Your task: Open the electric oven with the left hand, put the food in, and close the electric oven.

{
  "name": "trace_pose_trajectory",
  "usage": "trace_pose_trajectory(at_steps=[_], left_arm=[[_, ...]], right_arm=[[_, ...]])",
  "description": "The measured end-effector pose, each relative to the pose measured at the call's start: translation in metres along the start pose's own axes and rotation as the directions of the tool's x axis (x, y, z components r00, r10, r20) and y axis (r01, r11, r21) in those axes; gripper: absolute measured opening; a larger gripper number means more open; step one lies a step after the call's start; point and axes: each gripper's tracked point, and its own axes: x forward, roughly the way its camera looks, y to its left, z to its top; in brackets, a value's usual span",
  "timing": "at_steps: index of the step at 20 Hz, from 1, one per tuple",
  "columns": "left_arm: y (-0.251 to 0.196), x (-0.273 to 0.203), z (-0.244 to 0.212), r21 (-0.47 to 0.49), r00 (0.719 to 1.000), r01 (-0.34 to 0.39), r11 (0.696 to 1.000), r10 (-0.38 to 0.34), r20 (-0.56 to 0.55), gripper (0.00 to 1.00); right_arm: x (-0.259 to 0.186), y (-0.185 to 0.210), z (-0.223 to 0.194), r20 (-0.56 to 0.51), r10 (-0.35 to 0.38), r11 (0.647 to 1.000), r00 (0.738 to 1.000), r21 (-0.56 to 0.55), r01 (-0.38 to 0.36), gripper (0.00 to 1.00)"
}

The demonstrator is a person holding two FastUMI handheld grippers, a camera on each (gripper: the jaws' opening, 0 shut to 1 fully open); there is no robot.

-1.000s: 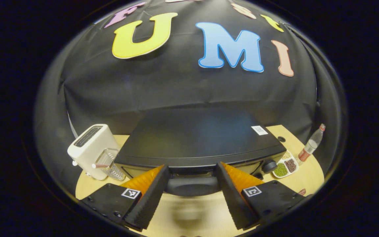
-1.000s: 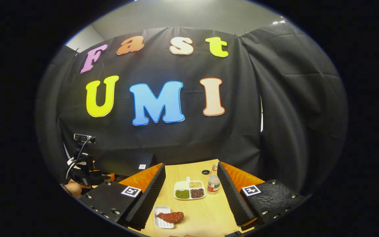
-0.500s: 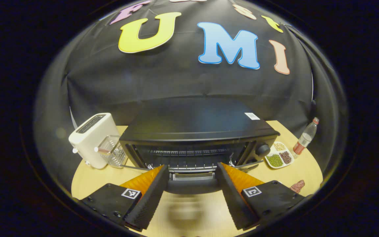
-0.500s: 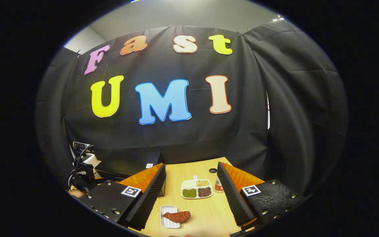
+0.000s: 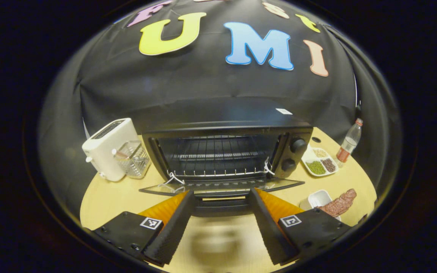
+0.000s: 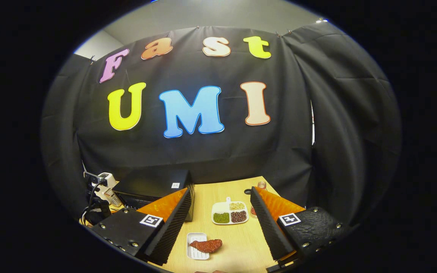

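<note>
Oven door: swung down near flat at lower centre of the left gripper view, so the electric oven cavity and its wire rack lie open to me.
Door handle: sits between the fingers of my left tool; whether they press it or stand slack, I cannot tell.
Food: a reddish meat piece lying across a small white tray at bottom centre of the right gripper view, just ahead of my right tool.
Right tool: released, jaws wide, held over the surface ready, I judge, to take the food.
Beyond: divided dish of beans, toaster.
</note>
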Motion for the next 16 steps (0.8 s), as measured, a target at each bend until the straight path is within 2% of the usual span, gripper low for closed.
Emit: trace_pose_trajectory(at_steps=[2, 3, 5, 6, 7, 10, 12, 16], left_arm=[[-0.001, -0.001, -0.021, -0.003, 0.999, 0.003, 1.0, -0.004, -0.035, 1.0], [-0.003, 0.0, -0.033, -0.011, 0.998, 0.009, 1.0, -0.01, -0.058, 0.97], [-0.005, 0.001, -0.058, -0.047, 0.994, 0.034, 0.998, -0.038, -0.103, 0.97], [-0.006, 0.0, -0.063, -0.062, 0.993, 0.04, 0.997, -0.047, -0.108, 0.92], [-0.004, -0.001, -0.062, -0.063, 0.995, 0.038, 0.997, -0.044, -0.09, 1.0], [-0.005, -0.02, -0.037, -0.021, 0.999, 0.047, 0.999, -0.047, -0.01, 0.97], [-0.008, -0.04, -0.005, -0.015, 0.997, 0.046, 0.999, -0.045, 0.069, 1.0], [-0.018, -0.085, 0.073, -0.054, 0.967, 0.072, 0.996, -0.057, 0.248, 0.97]], right_arm=[[0.0, -0.004, -0.002, -0.006, -0.001, 1.0, 1.0, -0.018, 0.001, 0.96], [0.0, -0.004, -0.003, -0.011, 0.001, 1.0, 1.0, -0.024, -0.002, 0.96], [0.002, -0.009, -0.006, -0.018, -0.004, 0.999, 1.0, -0.032, 0.003, 0.96], [0.002, -0.01, -0.008, -0.023, -0.005, 0.999, 1.0, -0.035, 0.005, 0.96], [0.003, -0.011, -0.01, -0.03, -0.005, 0.999, 1.0, -0.038, 0.004, 0.96], [0.007, -0.015, -0.02, -0.05, -0.008, 0.999, 0.999, -0.045, 0.006, 0.96], [0.013, -0.013, -0.034, -0.09, 0.012, 0.999, 0.996, -0.03, -0.015, 0.96], [0.031, -0.015, -0.078, -0.208, 0.074, 0.996, 0.975, 0.063, -0.062, 0.96]])
